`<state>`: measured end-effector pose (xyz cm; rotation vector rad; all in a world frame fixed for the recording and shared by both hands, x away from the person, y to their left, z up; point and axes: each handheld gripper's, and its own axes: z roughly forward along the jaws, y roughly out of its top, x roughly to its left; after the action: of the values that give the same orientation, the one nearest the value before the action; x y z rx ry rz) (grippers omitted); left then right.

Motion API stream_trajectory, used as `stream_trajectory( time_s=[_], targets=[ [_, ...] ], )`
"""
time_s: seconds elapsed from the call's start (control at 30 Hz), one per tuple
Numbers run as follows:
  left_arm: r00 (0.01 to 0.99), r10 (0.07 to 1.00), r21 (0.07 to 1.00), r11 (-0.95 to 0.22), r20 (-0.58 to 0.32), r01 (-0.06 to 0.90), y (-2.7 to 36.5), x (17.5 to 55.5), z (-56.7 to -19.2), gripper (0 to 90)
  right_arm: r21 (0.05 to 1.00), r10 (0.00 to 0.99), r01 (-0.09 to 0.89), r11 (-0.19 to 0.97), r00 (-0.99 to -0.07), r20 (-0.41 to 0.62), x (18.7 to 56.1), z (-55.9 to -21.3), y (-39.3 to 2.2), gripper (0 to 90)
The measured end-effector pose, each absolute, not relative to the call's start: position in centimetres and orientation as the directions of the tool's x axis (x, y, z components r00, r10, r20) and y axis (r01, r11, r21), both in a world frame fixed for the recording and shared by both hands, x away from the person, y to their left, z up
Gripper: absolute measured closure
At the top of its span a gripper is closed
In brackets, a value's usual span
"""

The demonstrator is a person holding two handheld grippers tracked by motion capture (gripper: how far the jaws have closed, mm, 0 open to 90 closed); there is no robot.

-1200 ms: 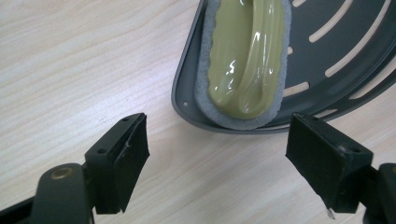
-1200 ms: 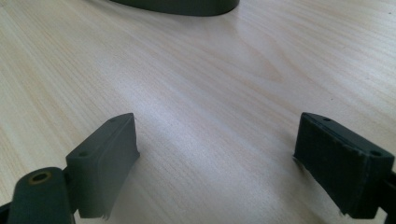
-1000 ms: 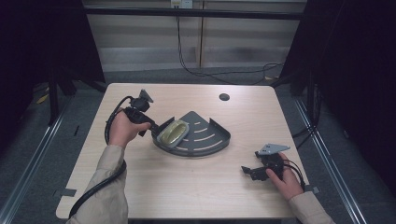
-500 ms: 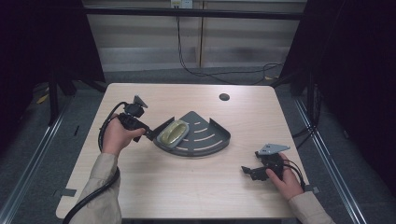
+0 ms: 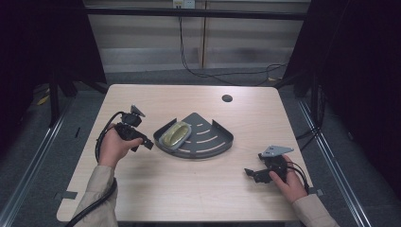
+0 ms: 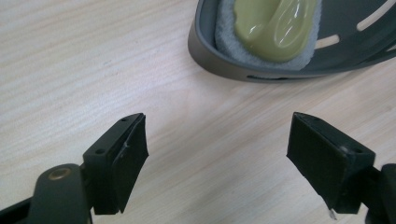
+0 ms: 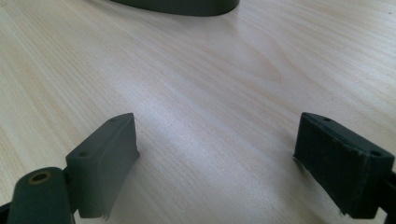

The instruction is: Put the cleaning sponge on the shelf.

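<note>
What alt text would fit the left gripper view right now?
The open left tool hangs above the bare wooden table, holding nothing. Just ahead, a grey corner tray holds a yellow-green sponge.

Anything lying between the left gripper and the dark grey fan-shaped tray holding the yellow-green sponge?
Nothing: in the left gripper view, only bare light wooden tabletop separates the open left gripper from the dark grey fan-shaped tray.

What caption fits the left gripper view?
Open hand-held gripper facing a yellow-green sponge in a grey corner tray.
</note>
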<state>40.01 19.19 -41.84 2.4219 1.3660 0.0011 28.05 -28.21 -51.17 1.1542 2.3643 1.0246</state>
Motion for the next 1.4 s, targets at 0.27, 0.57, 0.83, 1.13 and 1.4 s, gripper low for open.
stream_trajectory(
  time_s=[0.27, 0.57, 0.83, 1.13, 1.4],
  targets=[
    [0.534, 0.827, 0.305, -0.470, -0.175, 0.828, 19.9, 39.3, -42.8, 19.8, 0.721, 0.781, 0.554, 0.418, -0.624, 0.027, 28.1, -51.2, -28.2, 12.5],
    [0.528, 0.831, 0.311, -0.462, -0.177, 0.831, 20.7, 38.3, -43.7, 19.8, 0.721, 0.781, 0.554, 0.417, -0.624, 0.027, 28.1, -51.2, -28.2, 12.5],
    [0.522, 0.833, 0.311, -0.455, -0.181, 0.834, 21.5, 37.4, -44.8, 19.8, 0.721, 0.781, 0.553, 0.418, -0.624, 0.027, 28.1, -51.2, -28.2, 12.5],
    [0.519, 0.835, 0.320, -0.448, -0.183, 0.835, 22.5, 36.6, -45.7, 19.9, 0.721, 0.781, 0.553, 0.418, -0.624, 0.027, 28.1, -51.2, -28.2, 12.5],
    [0.516, 0.839, 0.319, -0.448, -0.171, 0.835, 23.4, 35.9, -46.6, 20.1, 0.720, 0.781, 0.553, 0.418, -0.624, 0.026, 28.1, -51.2, -28.2, 12.5]
  ],
)
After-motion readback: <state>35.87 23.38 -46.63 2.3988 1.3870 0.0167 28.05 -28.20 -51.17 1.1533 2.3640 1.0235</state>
